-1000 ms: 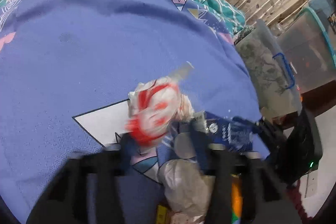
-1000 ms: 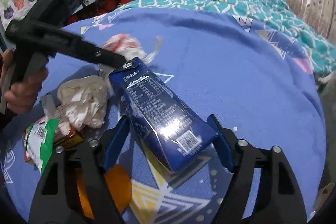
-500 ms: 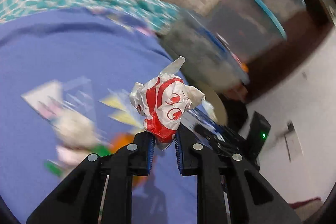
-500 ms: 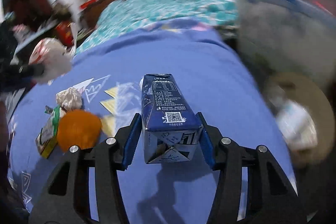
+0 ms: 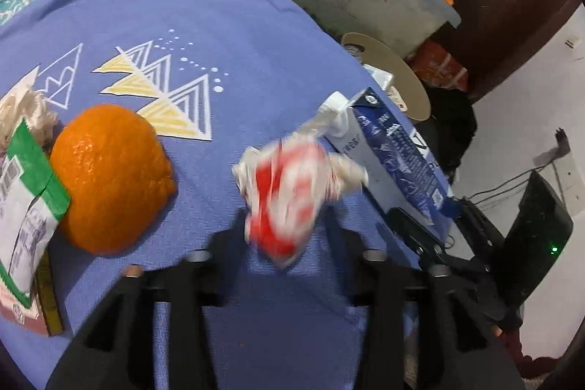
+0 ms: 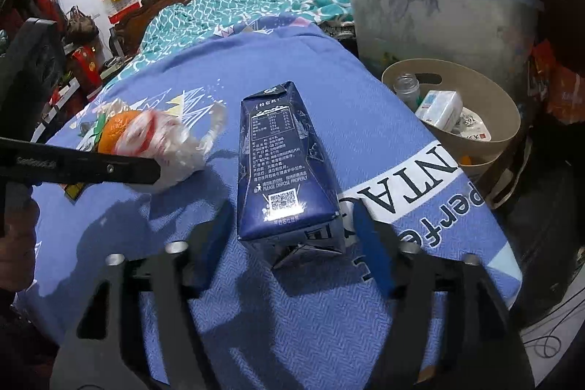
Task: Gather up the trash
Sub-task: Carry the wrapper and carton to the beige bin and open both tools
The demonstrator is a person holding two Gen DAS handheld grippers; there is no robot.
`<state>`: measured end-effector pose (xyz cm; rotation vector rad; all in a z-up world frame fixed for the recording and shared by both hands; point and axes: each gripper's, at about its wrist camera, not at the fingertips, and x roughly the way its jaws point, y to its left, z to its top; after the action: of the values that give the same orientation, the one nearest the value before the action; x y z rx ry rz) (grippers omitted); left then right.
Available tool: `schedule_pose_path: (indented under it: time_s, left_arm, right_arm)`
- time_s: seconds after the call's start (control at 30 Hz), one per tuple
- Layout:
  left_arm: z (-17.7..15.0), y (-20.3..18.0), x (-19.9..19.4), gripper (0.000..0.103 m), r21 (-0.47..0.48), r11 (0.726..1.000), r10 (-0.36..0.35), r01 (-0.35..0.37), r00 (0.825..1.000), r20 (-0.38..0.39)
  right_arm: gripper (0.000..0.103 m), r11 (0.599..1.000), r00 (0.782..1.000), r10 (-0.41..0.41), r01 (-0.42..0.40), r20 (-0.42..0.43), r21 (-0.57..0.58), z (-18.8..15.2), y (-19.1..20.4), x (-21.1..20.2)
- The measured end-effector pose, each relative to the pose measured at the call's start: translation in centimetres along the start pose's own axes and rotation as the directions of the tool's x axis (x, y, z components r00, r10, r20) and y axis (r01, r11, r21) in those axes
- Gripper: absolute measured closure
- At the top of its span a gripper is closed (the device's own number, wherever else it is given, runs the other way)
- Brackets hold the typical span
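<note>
Left gripper (image 5: 289,254), blurred, is opening around a smeared red-white wrapper (image 5: 292,189) between its spread jaws, above the blue bedspread (image 5: 226,17).

Right gripper (image 6: 292,229) is opening; the blue carton (image 6: 285,167) sits untouched between them, its base partly hidden.

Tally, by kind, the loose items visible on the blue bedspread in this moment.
Dark blue milk carton: 1
Crumpled red-and-white wrapper: 1
Orange fruit: 1
Green-and-white label packet: 1
Crumpled white tissue wad: 1
Total: 5
</note>
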<state>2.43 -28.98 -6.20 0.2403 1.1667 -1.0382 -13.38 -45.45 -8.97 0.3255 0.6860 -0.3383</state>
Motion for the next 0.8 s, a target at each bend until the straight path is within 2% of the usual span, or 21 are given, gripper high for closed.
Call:
schedule_pose_path:
  time_s: [0.07, 0.2, 0.23, 0.27, 0.3, 0.33, 0.43, 0.53, 0.67, 0.8]
  left_arm:
    - [0.1, -0.3, -0.1, 0.049, 0.023, 0.999, 0.034, -0.034, 0.999, 0.016]
    - [0.2, -0.9, 0.4, 0.045, 0.04, 0.997, 0.062, -0.062, 0.998, 0.011]
    - [0.0, -1.0, 0.6, 0.046, 0.044, 0.997, 0.062, -0.062, 0.998, 0.004]
    - [-0.1, -1.1, 1.0, 0.059, 0.052, 0.997, 0.061, -0.061, 0.998, -0.007]
    - [0.1, -1.4, 1.5, 0.075, 0.061, 0.997, 0.058, -0.056, 0.998, -0.019]
    - [0.2, -1.7, 2.2, 0.08, 0.075, 0.996, 0.055, -0.052, 0.998, -0.044]
    - [1.2, -2.3, 2.5, 0.082, 0.082, 0.996, 0.027, -0.023, 0.998, -0.052]
    - [3.2, -3.5, 3.2, 0.082, 0.083, 0.996, -0.02, 0.025, 0.998, -0.063]
    - [6.3, -6.7, 4.6, 0.082, 0.132, 0.989, -0.057, 0.064, 0.997, -0.058]
    - [9.9, -9.8, 7.0, 0.082, 0.161, 0.983, -0.078, 0.089, 0.994, -0.074]
  right_arm:
    - [0.023, 1.0, 1.0, 0.005, -0.005, 0.015, 0.006, 0.1, 0.0, -0.1]
    - [0.024, 1.0, 1.0, 0.005, -0.005, 0.005, -0.009, 0.3, 0.2, 0.5]
    - [0.037, 1.0, 1.0, 0.009, -0.009, 0.001, -0.012, 0.2, 0.2, 0.7]
    - [0.052, 1.0, 1.0, 0.019, -0.019, -0.008, -0.013, 0.2, 0.1, 0.9]
    - [0.052, 1.0, 1.0, 0.028, -0.028, -0.015, -0.009, 0.1, 0.1, 1.1]
    - [0.052, 0.999, 0.999, 0.042, -0.042, -0.001, 0.013, 0.1, -0.3, 0.9]
    - [0.052, 0.995, 0.997, 0.055, -0.058, 0.045, 0.076, 0.3, -1.7, 0.4]
    - [0.052, 0.988, 0.993, 0.007, -0.025, 0.115, 0.15, 1.1, -4.1, -0.4]
    - [0.053, 0.978, 0.983, -0.072, 0.036, 0.17, 0.207, 2.8, -7.4, -1.0]
    - [0.052, 0.959, 0.975, -0.129, 0.075, 0.183, 0.274, 4.5, -11.2, -0.9]
